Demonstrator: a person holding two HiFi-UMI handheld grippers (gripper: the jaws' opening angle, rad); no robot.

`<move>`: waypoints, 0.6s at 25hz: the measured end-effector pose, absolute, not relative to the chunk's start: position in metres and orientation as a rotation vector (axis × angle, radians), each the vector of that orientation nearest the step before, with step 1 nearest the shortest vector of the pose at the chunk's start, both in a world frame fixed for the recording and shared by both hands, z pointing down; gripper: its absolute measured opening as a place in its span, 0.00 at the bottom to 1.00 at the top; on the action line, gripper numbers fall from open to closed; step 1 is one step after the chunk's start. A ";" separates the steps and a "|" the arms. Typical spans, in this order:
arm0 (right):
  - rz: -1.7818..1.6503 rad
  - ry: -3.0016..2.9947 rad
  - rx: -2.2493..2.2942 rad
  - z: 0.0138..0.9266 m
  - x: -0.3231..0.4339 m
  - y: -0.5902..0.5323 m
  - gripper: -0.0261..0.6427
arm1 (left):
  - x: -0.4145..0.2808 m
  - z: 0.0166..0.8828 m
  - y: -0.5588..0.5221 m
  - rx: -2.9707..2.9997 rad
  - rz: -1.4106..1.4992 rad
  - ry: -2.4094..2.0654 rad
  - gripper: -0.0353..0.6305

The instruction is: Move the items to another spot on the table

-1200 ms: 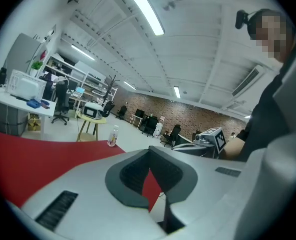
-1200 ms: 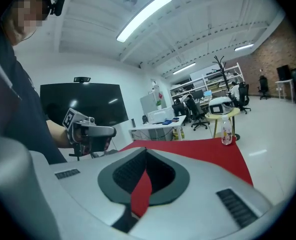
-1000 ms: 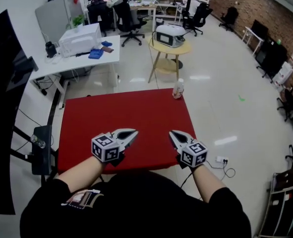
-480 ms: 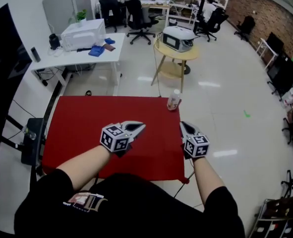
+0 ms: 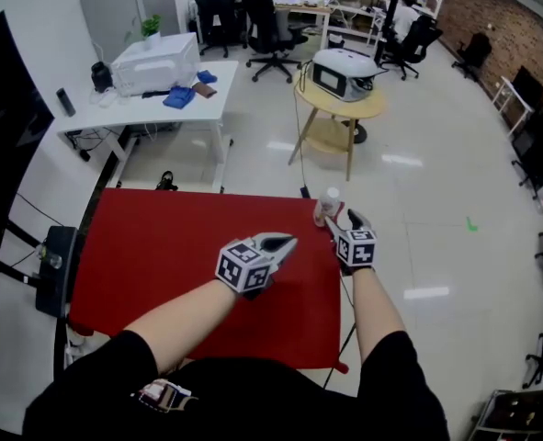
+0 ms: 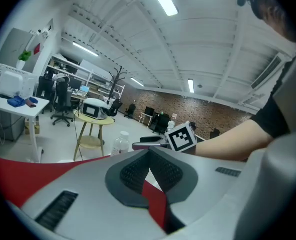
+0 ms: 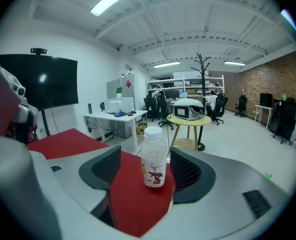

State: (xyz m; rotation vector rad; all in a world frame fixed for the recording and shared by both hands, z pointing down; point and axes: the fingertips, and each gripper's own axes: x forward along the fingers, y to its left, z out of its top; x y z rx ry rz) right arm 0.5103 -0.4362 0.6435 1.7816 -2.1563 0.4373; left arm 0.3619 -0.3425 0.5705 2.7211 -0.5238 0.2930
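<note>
1. The step in hand is, as I judge it, the reach for the first pick: my right claw [image 5: 343, 219] has just been opening and stands spread with the bottle [image 7: 153, 156] between its pads
2. The bottle stands upright at the far right corner of the red tabletop [image 5: 161, 246], cap on; the right pad is just beside it, the left pad is apart, and neither presses yet
3. My left claw [image 5: 285, 243] hangs over the middle of the tabletop, pressed together on nothing
4. Next, I reckon, I need to centre the bottle between the pads, close squarely on its body below the cap, lift it straight and carry it to a bare spot inward from the edge
5. Count: one bottle, one tabletop, two claws; I see no other item on the red top
</note>
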 end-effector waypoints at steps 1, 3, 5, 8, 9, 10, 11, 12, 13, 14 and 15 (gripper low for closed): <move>0.442 -2.132 1.766 0.655 0.510 -0.447 0.51 | 0.365 0.577 -0.346 2.720 0.305 -0.516 0.04; 0.467 -2.083 1.755 0.678 0.511 -0.463 0.53 | 0.368 0.589 -0.354 2.717 0.332 -0.501 0.04; 0.499 -2.036 1.762 0.700 0.516 -0.474 0.56 | 0.370 0.597 -0.361 2.705 0.345 -0.494 0.04; 0.561 -1.986 1.769 0.728 0.526 -0.483 0.60 | 0.378 0.603 -0.366 2.697 0.344 -0.474 0.04; 0.564 -1.979 1.774 0.732 0.529 -0.487 0.60 | 0.382 0.603 -0.367 2.699 0.343 -0.464 0.04; 0.559 -1.976 1.776 0.734 0.530 -0.491 0.60 | 0.384 0.603 -0.367 2.700 0.344 -0.457 0.04; 0.555 -1.976 1.773 0.737 0.529 -0.494 0.61 | 0.385 0.604 -0.368 2.700 0.345 -0.452 0.04; 0.551 -1.980 1.768 0.738 0.528 -0.498 0.61 | 0.385 0.605 -0.369 2.699 0.346 -0.449 0.04; 0.544 -1.984 1.765 0.739 0.525 -0.501 0.61 | 0.385 0.605 -0.369 2.698 0.346 -0.446 0.04; 0.544 -1.987 1.762 0.738 0.522 -0.505 0.61 | 0.384 0.605 -0.370 2.697 0.344 -0.445 0.04; 0.553 -1.987 1.756 0.736 0.518 -0.507 0.61 | 0.384 0.604 -0.372 2.697 0.343 -0.443 0.04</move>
